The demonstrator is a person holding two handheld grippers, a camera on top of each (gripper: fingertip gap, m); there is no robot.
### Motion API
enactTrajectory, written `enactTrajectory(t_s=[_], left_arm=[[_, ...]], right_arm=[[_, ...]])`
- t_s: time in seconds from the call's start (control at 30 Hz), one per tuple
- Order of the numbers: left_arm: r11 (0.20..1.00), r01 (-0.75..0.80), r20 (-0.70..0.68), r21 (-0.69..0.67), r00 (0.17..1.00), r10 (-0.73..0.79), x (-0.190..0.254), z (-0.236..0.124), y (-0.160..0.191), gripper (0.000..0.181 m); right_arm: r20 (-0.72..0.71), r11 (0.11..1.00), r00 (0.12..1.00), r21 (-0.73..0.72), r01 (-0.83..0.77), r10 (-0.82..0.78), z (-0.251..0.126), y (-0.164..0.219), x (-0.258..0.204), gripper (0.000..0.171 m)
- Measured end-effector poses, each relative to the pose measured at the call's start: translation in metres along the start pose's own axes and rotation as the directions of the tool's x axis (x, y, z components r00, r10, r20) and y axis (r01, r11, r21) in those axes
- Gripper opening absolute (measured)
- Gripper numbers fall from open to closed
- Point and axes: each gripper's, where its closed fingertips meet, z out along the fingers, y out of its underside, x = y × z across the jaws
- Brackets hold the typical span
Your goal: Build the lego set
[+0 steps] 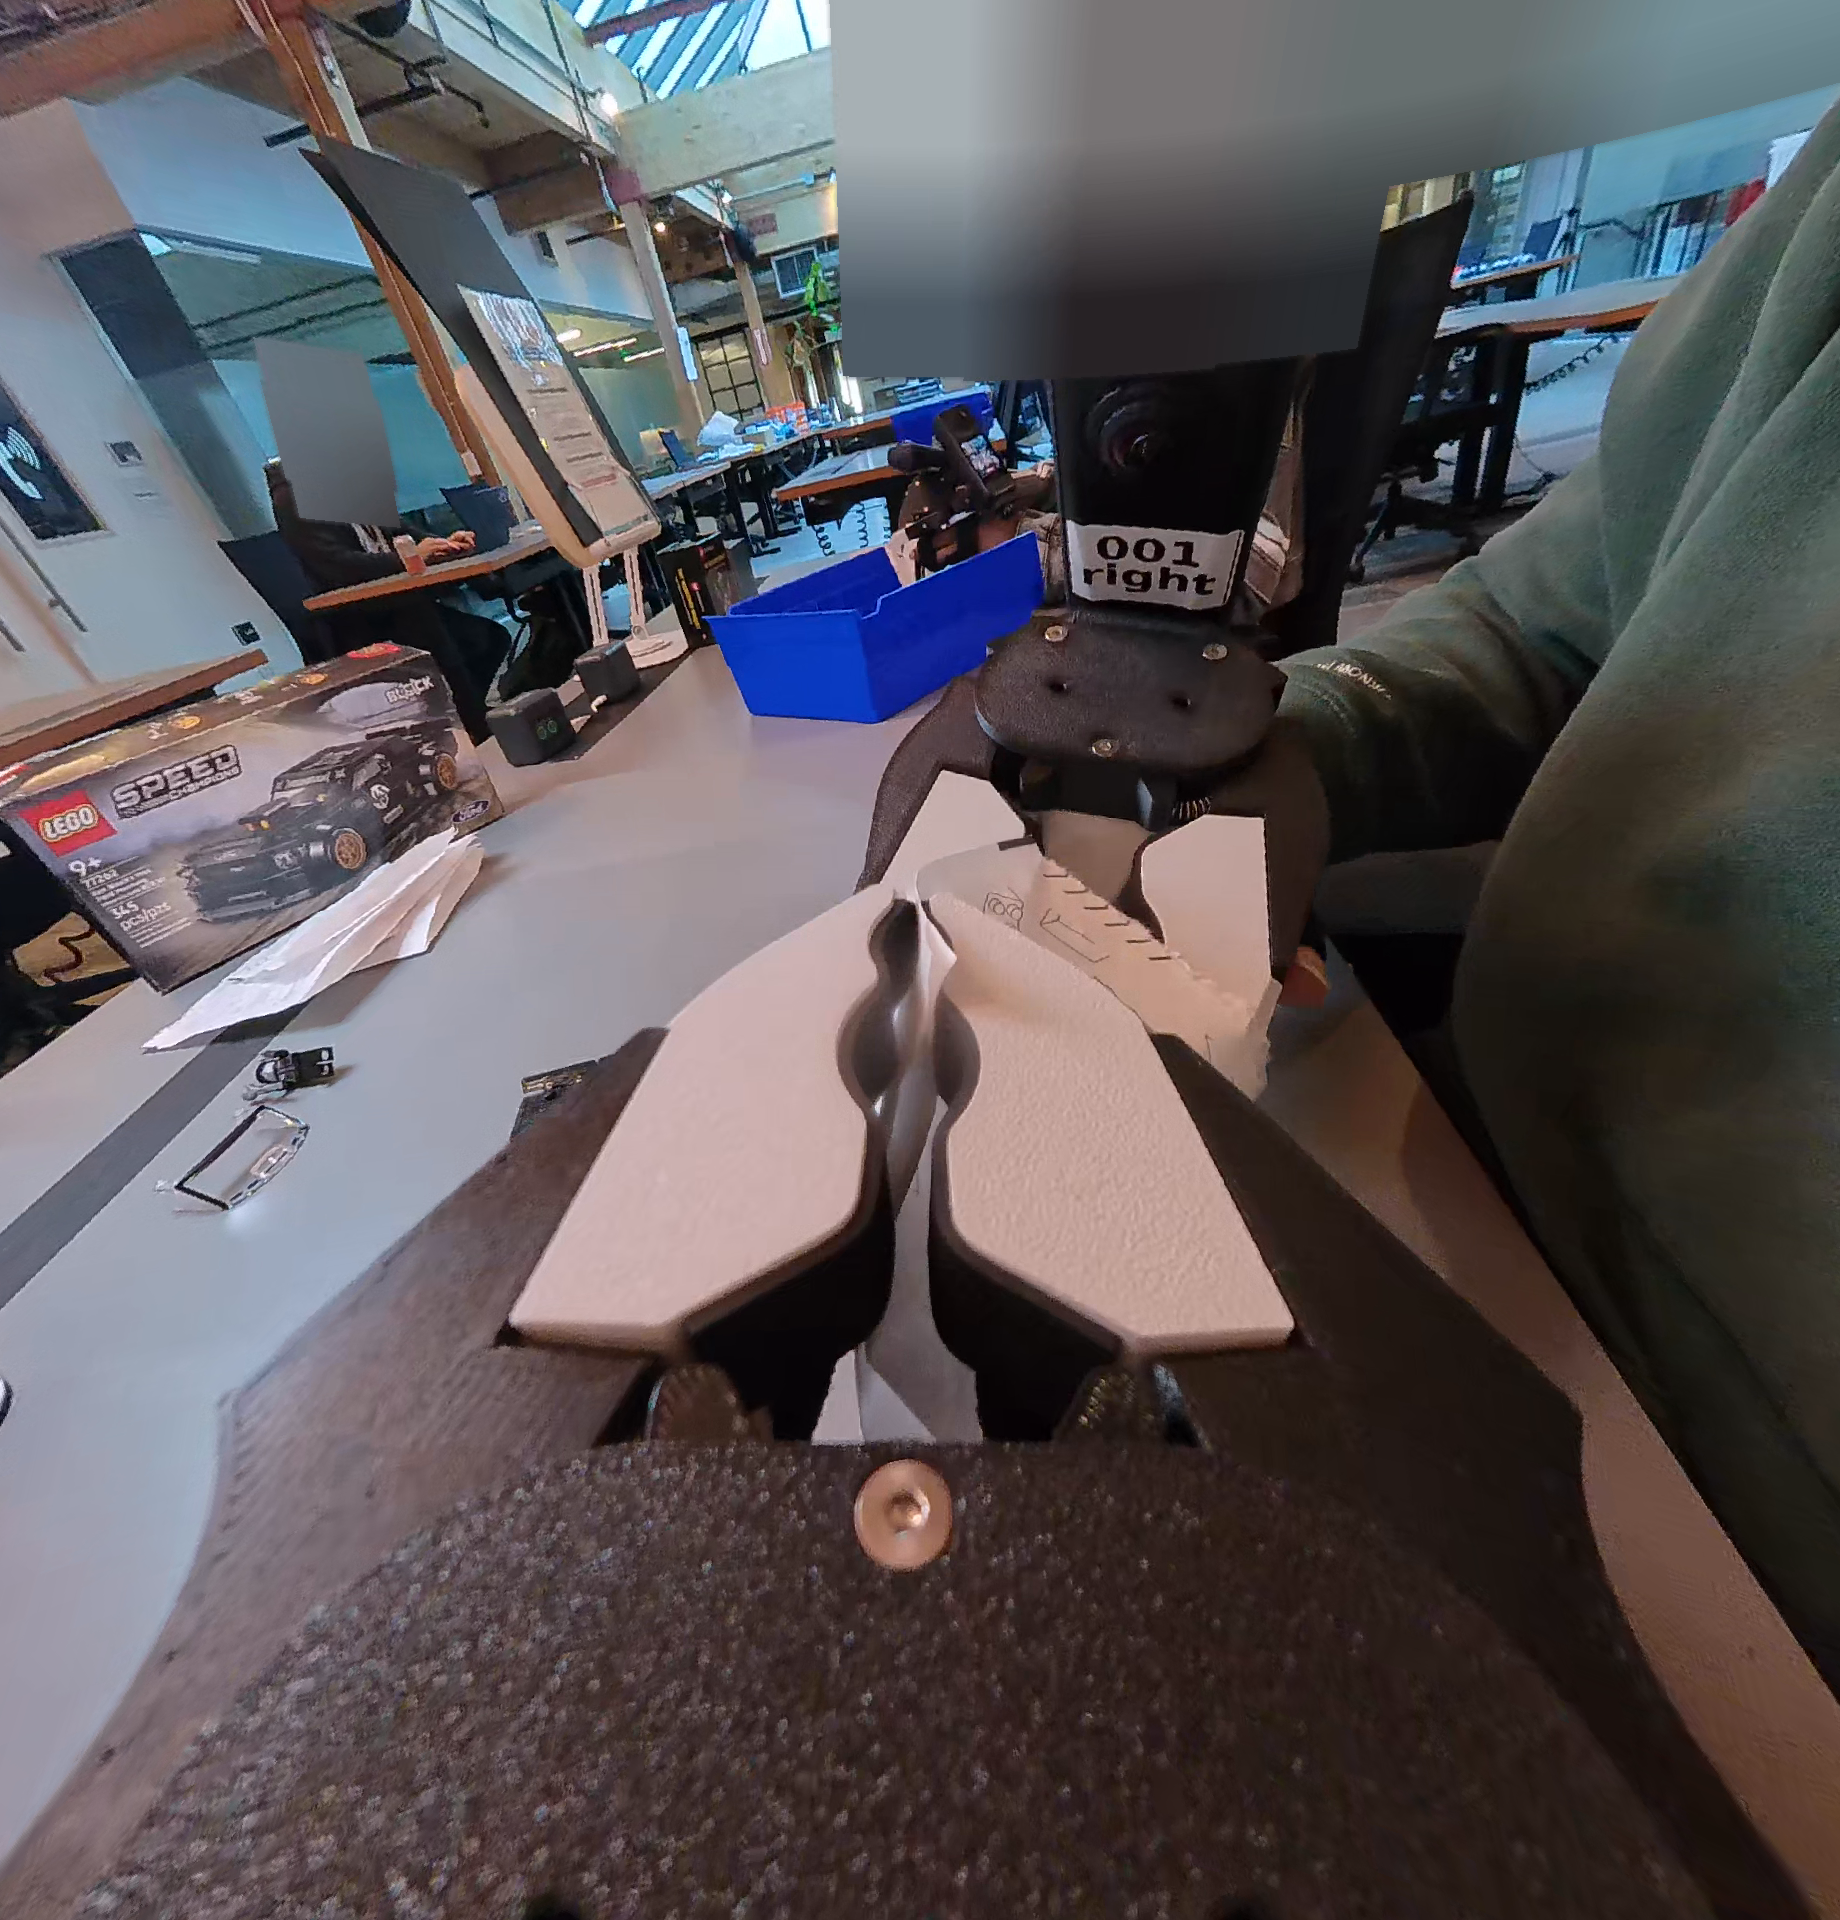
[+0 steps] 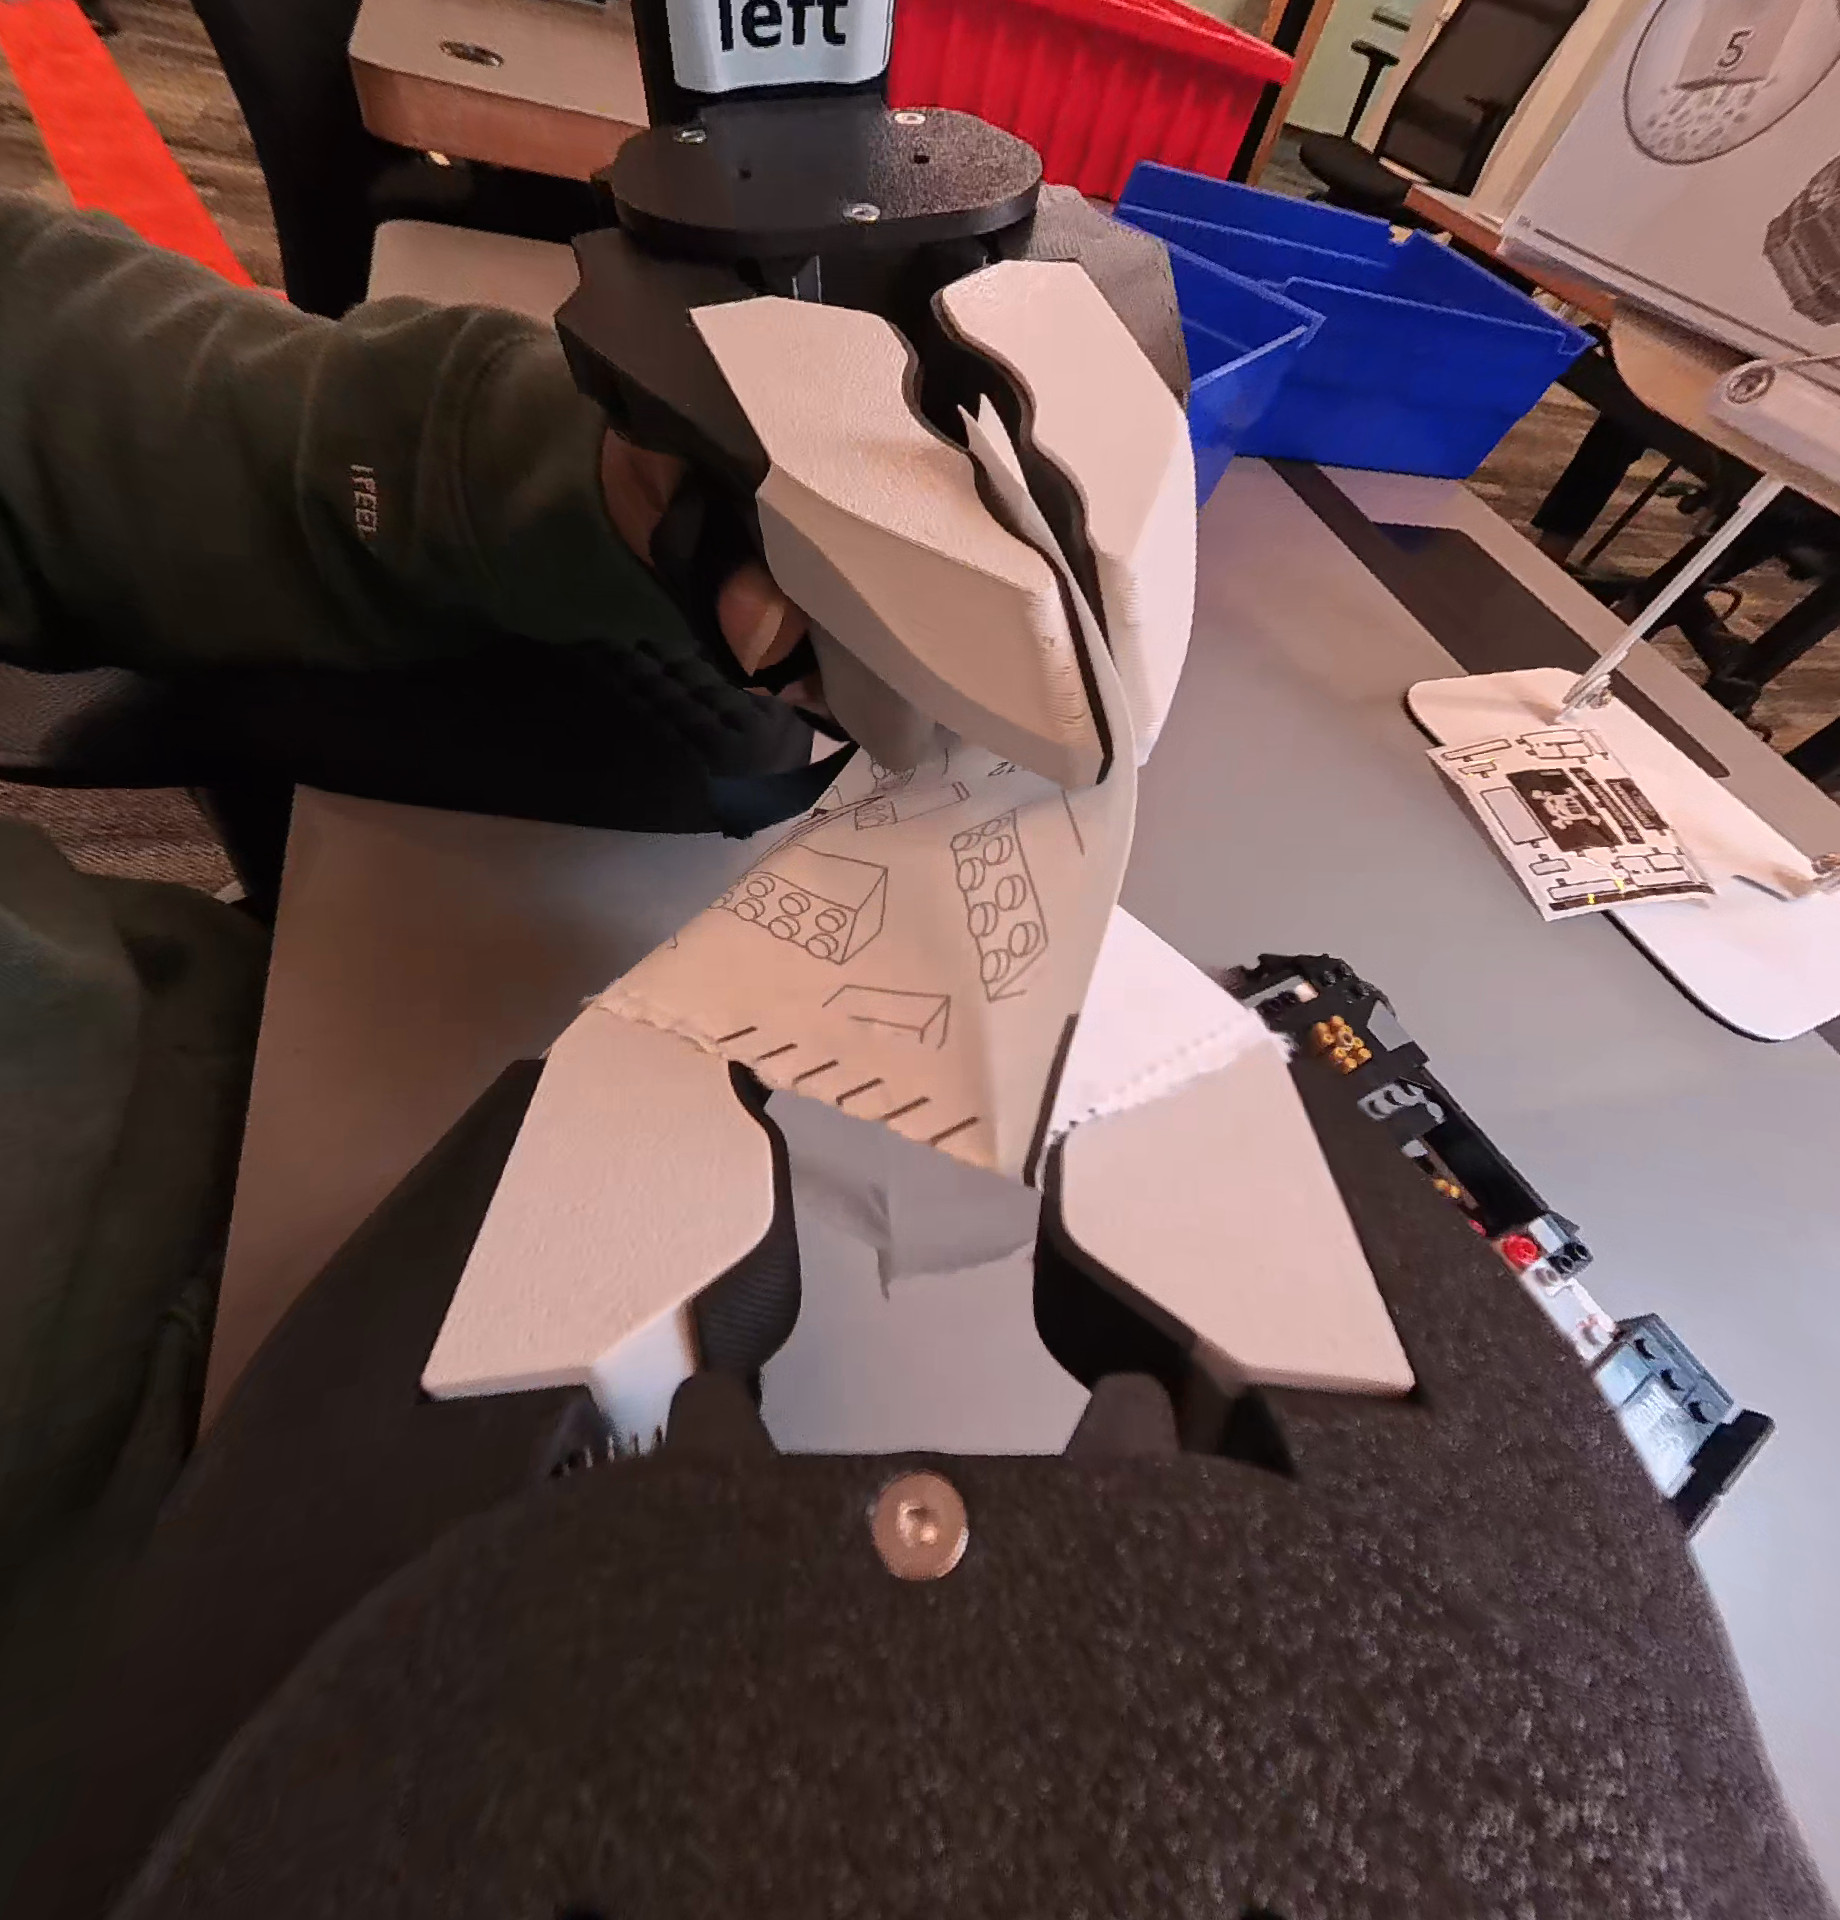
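Observation:
A white paper bag printed with brick outlines hangs between my two grippers above the grey table. My left gripper is shut on one end of it and also shows in the right wrist view, held higher. The bag's torn, perforated end lies between the jaws of my right gripper, which stand apart. I cannot tell whether its pads press the paper. The right gripper also shows in the left wrist view. A partly built black car chassis lies on the table to the right.
The set's box and flattened white paper bags lie far left, with small loose pieces nearer. Blue bins and a red bin stand behind. A sticker sheet lies by the instruction stand. A person's green sleeve is close. The grippers' ends are close to 6 cm from one another.

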Motion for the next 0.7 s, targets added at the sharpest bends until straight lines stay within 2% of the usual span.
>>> enactTrajectory(t_s=[0.13,0.23,0.33,0.37,0.43,0.5,0.7], left_arm=[[0.996,0.042,0.016,0.077,0.999,-0.043,-0.01,-0.011,-0.013,0.0],[0.978,0.117,0.031,0.173,0.992,-0.124,-0.025,-0.027,-0.024,0.001],[0.945,0.199,0.017,0.261,0.978,-0.21,-0.039,-0.042,-0.031,0.001],[0.931,0.225,0.009,0.289,0.971,-0.238,-0.043,-0.046,-0.033,0.001],[0.903,0.271,-0.021,0.334,0.96,-0.28,-0.047,-0.052,-0.036,0.001],[0.886,0.298,-0.038,0.356,0.952,-0.304,-0.048,-0.054,-0.038,0.0],[0.864,0.335,-0.089,0.376,0.941,-0.326,-0.046,-0.057,-0.039,0.0]], right_arm=[[0.011,0.998,1.0,0.059,-0.025,0.024,-0.013,-0.009,0.006,0.053],[0.057,0.996,0.997,0.071,-0.062,0.058,-0.033,-0.012,0.015,0.047],[0.044,0.996,0.997,-0.054,-0.067,0.07,-0.044,0.015,0.034,0.042],[0.028,0.99,0.997,-0.126,-0.063,0.067,-0.045,0.032,0.044,0.032],[0.026,0.948,0.997,-0.315,-0.055,0.067,-0.044,0.075,0.058,0.016],[0.058,0.903,0.995,-0.427,-0.049,0.082,-0.039,0.105,0.063,0.014],[0.155,0.864,0.983,-0.503,-0.008,0.1,-0.017,0.121,0.065,0.014]])
